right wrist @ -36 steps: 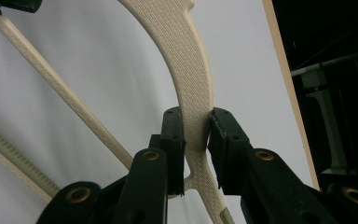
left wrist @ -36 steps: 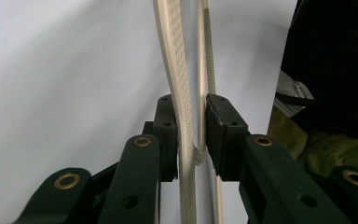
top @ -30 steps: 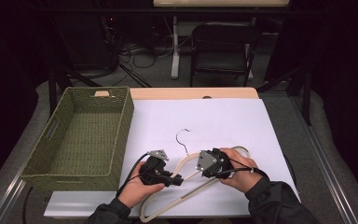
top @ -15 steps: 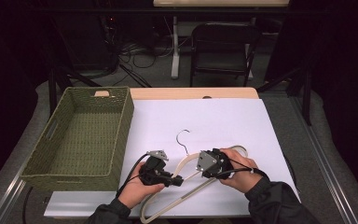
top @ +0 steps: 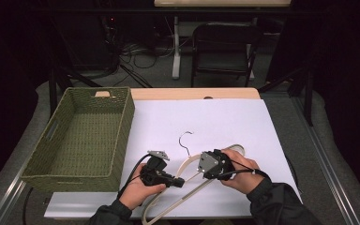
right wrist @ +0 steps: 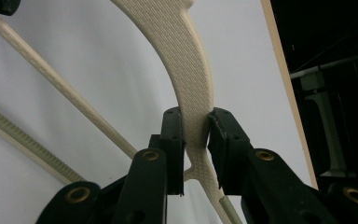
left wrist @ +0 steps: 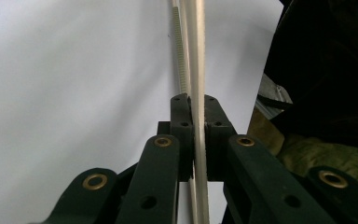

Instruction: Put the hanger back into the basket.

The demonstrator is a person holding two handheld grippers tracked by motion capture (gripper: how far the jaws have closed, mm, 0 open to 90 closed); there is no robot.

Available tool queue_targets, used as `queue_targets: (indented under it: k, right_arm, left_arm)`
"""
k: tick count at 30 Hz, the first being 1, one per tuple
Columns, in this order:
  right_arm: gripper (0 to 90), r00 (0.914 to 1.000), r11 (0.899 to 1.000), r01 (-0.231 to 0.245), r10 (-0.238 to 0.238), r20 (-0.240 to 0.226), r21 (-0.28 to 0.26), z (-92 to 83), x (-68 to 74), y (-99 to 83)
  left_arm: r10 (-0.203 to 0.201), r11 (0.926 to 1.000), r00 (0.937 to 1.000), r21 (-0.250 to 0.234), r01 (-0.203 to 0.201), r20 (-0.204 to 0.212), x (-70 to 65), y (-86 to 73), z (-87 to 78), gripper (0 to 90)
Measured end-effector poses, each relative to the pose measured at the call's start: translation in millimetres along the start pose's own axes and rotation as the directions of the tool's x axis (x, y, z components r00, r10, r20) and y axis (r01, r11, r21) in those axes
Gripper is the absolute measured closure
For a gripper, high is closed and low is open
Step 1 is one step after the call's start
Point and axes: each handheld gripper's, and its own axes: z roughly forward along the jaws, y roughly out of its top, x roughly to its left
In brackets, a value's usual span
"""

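Two grippers: both were clamped on one cream plastic hanger (top: 187, 185) at the near edge of the table.
Left gripper (top: 177, 182): its jaws were pressed tight on the hanger's thin edge; in the left gripper view (left wrist: 196, 140) the edge ran straight up between them.
Right gripper (top: 205, 169): its jaws were closed on the broad textured shoulder (right wrist: 193, 93) of the hanger, seen close in the right gripper view (right wrist: 196, 144).
Hanger: it lay over the white sheet (top: 225, 122), its dark metal hook (top: 186, 140) pointing away from the person.
Change: over the last second hardly anything had shifted; both hands and the hanger had kept their places.
Basket (top: 51, 136): green woven, left of the sheet, well apart from the hanger.
Chair (top: 222, 47): dark, beyond the table's far edge.
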Motion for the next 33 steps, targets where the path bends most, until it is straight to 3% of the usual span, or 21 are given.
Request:
queue_targets:
  k: [11, 13, 18, 24, 28, 31, 33]
  right_arm:
    - [75.5, 1.0000, 1.000, -0.008, 0.008, -0.004, -0.003, -1.4, -0.6, 0.0]
    - [70.4, 0.9999, 1.000, -0.010, 0.010, 0.007, -0.012, -3.6, -1.2, -0.3]
    - [54.3, 0.9940, 0.991, -0.087, 0.093, 0.057, -0.104, -21.6, -6.3, -2.3]
    - [51.9, 0.9777, 0.970, -0.153, 0.177, 0.113, -0.191, -50.9, -12.1, -11.0]
    - [51.4, 0.9691, 0.962, -0.170, 0.202, 0.141, -0.214, -63.7, -11.1, -18.9]
    - [50.7, 0.9657, 0.959, -0.189, 0.220, 0.138, -0.210, -65.3, -9.5, -26.5]
    - [50.4, 0.9623, 0.958, -0.210, 0.238, 0.132, -0.197, -63.8, -8.6, -32.5]
  left_arm:
    - [-0.032, 0.9994, 0.9995, -0.009, 0.032, 0.000, -2.4, 0.6, -2.4, 87.0]
    - [-0.030, 0.9995, 0.9994, -0.010, 0.029, -0.017, -5.3, 1.0, -4.1, 87.0]
    - [-0.021, 0.9990, 0.9978, -0.040, 0.019, -0.063, -13.8, 1.8, -14.4, 87.1]
    - [0.003, 0.9932, 0.9895, -0.114, -0.020, -0.144, -30.2, 0.0, -45.2, 87.1]
    - [0.027, 0.9810, 0.9730, -0.181, -0.070, -0.229, -47.2, 0.2, -82.3, 87.1]
    - [0.036, 0.9694, 0.9544, -0.222, -0.105, -0.296, -58.1, -0.7, -119.0, 87.1]
    - [0.035, 0.9625, 0.9377, -0.241, -0.124, -0.346, -62.6, -2.6, -142.6, 87.1]
